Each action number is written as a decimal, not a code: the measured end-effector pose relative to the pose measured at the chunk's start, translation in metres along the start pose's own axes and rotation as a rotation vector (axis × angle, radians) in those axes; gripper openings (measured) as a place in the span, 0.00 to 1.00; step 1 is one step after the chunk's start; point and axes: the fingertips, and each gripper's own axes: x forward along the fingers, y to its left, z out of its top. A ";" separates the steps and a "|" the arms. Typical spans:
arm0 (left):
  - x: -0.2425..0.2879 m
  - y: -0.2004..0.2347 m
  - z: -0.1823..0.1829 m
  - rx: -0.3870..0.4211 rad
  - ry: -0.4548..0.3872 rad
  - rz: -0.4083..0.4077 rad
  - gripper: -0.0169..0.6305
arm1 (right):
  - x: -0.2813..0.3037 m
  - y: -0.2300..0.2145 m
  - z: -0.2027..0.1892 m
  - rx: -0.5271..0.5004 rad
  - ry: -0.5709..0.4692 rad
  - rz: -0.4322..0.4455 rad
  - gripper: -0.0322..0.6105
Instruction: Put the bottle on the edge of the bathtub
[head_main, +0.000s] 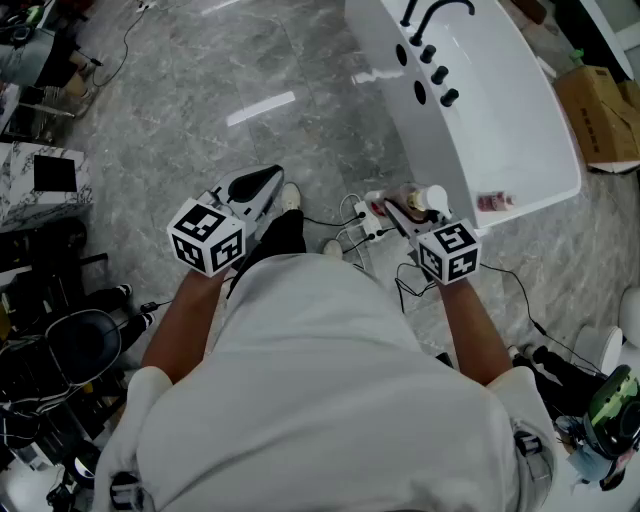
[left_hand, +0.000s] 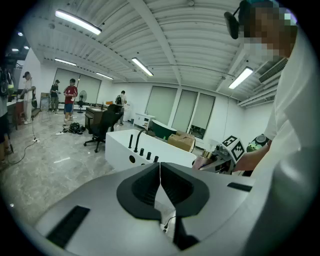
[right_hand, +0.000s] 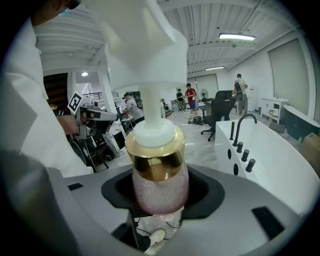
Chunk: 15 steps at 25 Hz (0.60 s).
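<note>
A pink glittery bottle (right_hand: 159, 192) with a gold collar and a white pump top stands upright between the jaws of my right gripper (right_hand: 160, 200), which is shut on its body. From the head view the bottle (head_main: 422, 200) and the right gripper (head_main: 405, 210) hang over the floor, just short of the near end of the white bathtub (head_main: 432, 140). My left gripper (head_main: 262, 184) is off to the left over the grey floor. Its jaws meet with nothing between them (left_hand: 160, 182). The bathtub (right_hand: 272, 157) lies to the right in the right gripper view.
A small pinkish item (head_main: 495, 201) rests on the tub's near rim. A black faucet and knobs (head_main: 432, 60) line its left edge. Cables and a wire rack (head_main: 357, 236) lie on the floor by my feet. A cardboard box (head_main: 600, 115) sits right of the tub; an office chair (head_main: 75, 345) stands at left.
</note>
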 end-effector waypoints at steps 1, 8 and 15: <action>0.005 0.003 0.001 0.003 0.001 -0.008 0.05 | 0.005 -0.003 0.004 0.000 -0.003 0.000 0.40; 0.042 0.032 0.009 -0.004 -0.003 -0.094 0.05 | 0.046 -0.024 0.027 -0.007 0.024 -0.024 0.40; 0.084 0.112 0.048 -0.009 -0.019 -0.178 0.05 | 0.107 -0.065 0.078 0.049 0.049 -0.099 0.40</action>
